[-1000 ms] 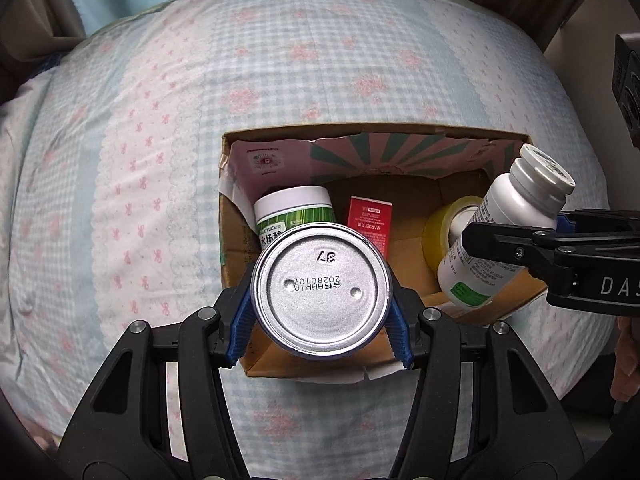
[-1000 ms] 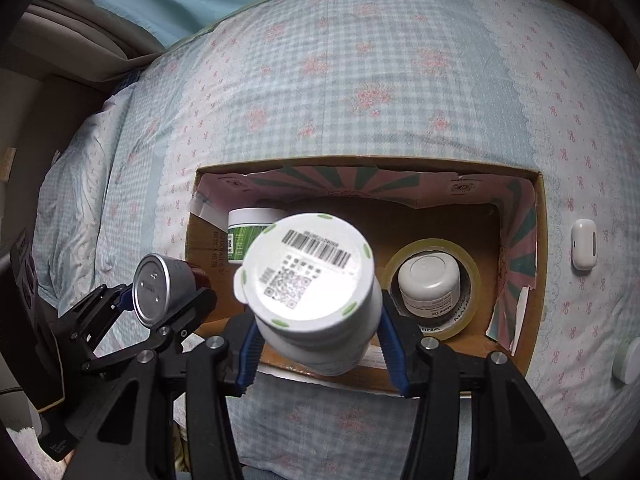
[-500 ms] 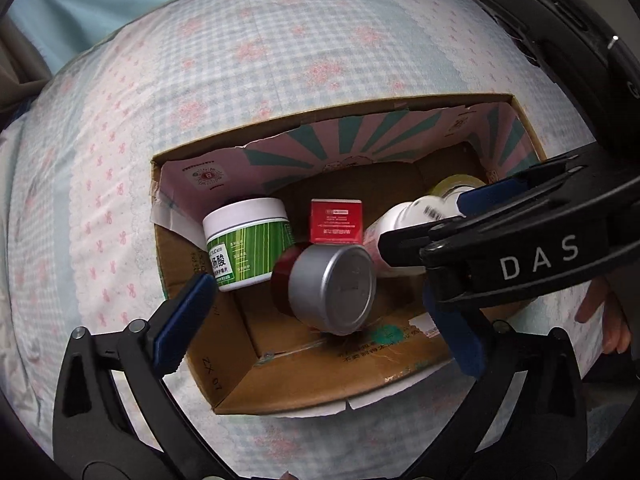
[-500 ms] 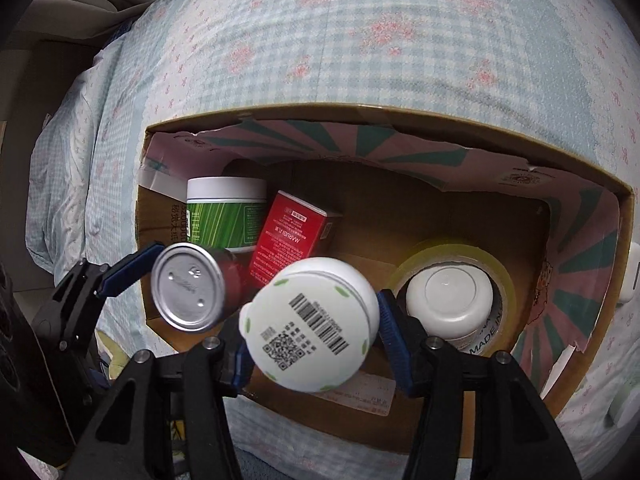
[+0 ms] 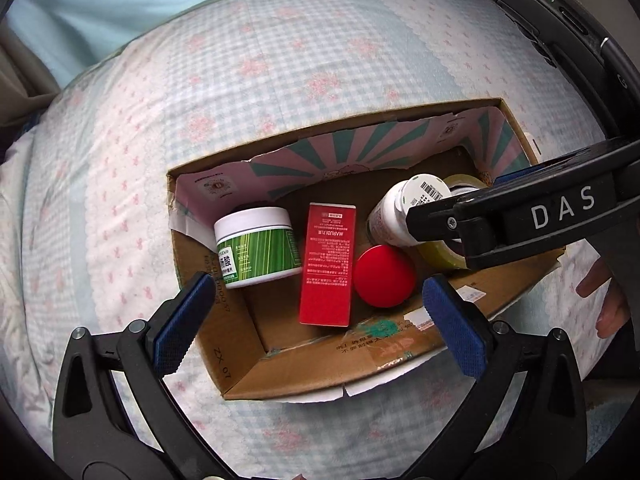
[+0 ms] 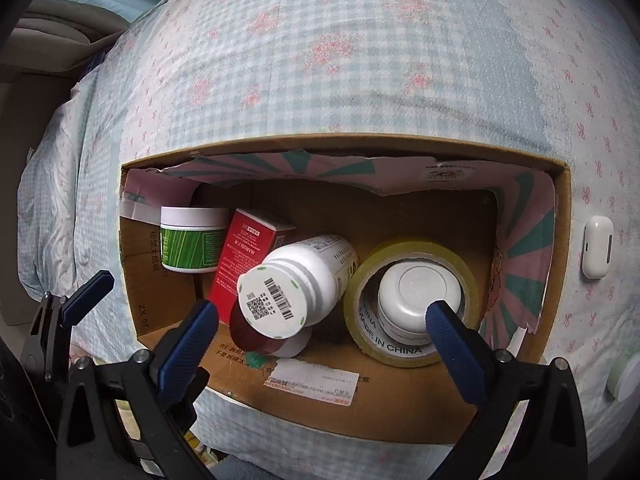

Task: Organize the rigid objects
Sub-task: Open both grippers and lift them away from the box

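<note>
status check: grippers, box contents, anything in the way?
Left gripper open, empty; right gripper opening, empty. White pill bottle tilted on red-lidded can in cardboard box. No obstruction.

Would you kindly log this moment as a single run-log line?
left gripper: open, empty | right gripper: opening, fingers clear of white bottle | bottle leaning on red can | all inside cardboard box

Soft, even light, moderately bright. Strong fisheye bending with dark vignetted corners. The box [image 6: 520,216] interior is shaded but sharp; the bedspread [image 5: 120,160] looks soft and slightly blurred toward the edges.
</note>
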Demonstrator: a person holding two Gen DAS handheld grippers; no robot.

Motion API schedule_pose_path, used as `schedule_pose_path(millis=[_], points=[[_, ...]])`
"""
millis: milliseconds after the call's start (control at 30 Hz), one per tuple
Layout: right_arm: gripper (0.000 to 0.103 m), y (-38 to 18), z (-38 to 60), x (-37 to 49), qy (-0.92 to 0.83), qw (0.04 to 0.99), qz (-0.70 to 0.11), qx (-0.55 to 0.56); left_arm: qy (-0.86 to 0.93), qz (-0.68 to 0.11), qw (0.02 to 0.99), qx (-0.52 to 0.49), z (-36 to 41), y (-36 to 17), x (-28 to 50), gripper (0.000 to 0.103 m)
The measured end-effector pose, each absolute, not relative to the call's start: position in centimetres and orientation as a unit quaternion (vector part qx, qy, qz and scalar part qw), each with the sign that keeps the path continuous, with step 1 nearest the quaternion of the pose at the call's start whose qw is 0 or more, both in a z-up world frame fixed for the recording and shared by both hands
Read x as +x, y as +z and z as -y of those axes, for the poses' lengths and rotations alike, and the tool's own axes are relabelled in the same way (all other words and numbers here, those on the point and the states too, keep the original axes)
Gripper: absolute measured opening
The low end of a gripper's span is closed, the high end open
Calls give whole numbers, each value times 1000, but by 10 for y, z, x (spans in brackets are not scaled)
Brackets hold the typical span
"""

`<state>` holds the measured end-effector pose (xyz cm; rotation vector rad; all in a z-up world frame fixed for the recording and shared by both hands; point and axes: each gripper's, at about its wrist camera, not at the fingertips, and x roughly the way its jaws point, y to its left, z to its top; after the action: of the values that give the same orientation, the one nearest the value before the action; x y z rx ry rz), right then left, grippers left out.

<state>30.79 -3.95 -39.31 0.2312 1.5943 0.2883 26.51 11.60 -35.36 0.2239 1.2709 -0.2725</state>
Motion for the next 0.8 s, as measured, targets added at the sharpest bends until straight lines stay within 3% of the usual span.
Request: schedule_pose_path(millis=[333, 800], points=[[103, -359, 35, 287, 123, 704, -693, 89, -126, -580, 798, 104, -114, -321, 249, 103], [103, -270, 49, 234, 88, 764, -636, 66, -126, -523, 836, 109, -107, -245, 204, 103]])
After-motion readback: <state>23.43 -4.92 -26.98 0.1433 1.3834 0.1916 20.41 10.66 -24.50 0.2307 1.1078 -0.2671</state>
